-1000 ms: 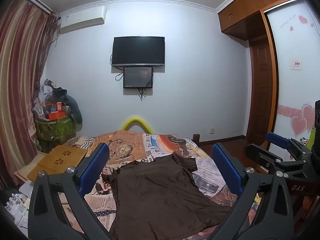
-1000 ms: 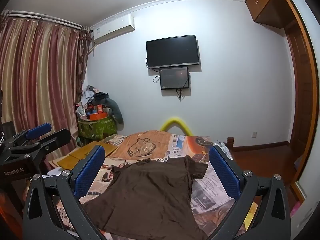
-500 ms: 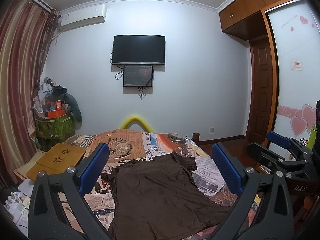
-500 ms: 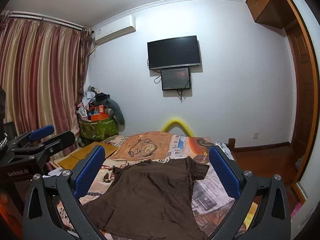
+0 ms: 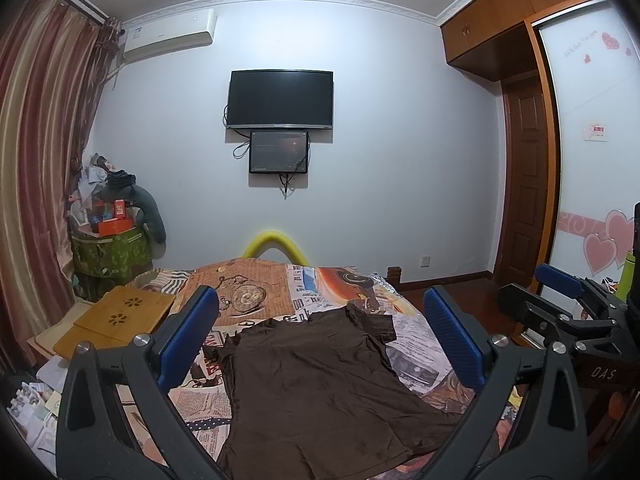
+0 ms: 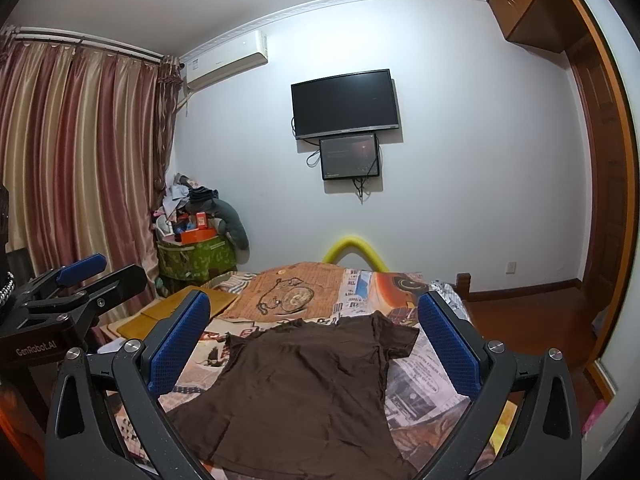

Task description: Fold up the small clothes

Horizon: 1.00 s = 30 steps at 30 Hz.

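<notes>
- my left gripper (image 5: 320, 344) and right gripper (image 6: 314, 344) hang wide apart, holding nothing.
- crumpled brown cotton t-shirt (image 5: 320, 384) lies unfolded; next i'd pinch its near hem.

The bed (image 5: 416, 368) wears a patchwork cover of newsprint and pocket-watch prints. A brown T-shirt (image 5: 320, 384) lies flat on it, unfolded, neck toward the far wall, sleeves out. At the bed's left edge rests a wooden board (image 5: 124, 314) with flower-shaped cutouts.
</notes>
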Tool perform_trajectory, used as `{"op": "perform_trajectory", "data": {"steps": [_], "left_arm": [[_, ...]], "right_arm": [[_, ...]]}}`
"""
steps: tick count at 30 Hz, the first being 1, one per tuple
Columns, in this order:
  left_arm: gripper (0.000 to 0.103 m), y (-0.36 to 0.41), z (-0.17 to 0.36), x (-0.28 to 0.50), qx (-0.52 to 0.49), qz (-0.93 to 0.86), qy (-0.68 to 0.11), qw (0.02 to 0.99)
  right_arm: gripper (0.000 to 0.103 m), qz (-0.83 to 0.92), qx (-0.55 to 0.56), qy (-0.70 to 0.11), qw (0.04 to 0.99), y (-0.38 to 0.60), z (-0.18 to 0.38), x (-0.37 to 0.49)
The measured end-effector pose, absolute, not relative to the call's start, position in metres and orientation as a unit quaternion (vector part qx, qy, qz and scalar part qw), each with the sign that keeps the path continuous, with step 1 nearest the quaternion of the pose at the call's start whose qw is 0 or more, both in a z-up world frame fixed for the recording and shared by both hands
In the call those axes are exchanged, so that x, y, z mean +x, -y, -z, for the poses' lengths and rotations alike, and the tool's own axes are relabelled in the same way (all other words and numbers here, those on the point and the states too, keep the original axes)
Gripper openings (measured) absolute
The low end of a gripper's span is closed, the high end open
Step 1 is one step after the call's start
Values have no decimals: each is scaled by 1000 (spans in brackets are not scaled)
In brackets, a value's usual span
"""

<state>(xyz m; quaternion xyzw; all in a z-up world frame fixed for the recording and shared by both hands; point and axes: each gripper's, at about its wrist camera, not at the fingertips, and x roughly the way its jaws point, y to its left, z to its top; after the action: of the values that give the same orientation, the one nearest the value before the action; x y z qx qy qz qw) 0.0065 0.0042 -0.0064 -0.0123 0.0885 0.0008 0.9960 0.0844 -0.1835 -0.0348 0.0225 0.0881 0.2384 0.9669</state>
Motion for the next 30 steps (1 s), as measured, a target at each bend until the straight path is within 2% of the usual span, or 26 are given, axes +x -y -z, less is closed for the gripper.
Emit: {"op": "perform_trajectory", "data": {"steps": [30], "left_arm": [[103, -6, 9, 7, -9, -8, -85, 996]], "right_arm": [[103, -236, 28, -88, 967, 185, 36, 87]]}}
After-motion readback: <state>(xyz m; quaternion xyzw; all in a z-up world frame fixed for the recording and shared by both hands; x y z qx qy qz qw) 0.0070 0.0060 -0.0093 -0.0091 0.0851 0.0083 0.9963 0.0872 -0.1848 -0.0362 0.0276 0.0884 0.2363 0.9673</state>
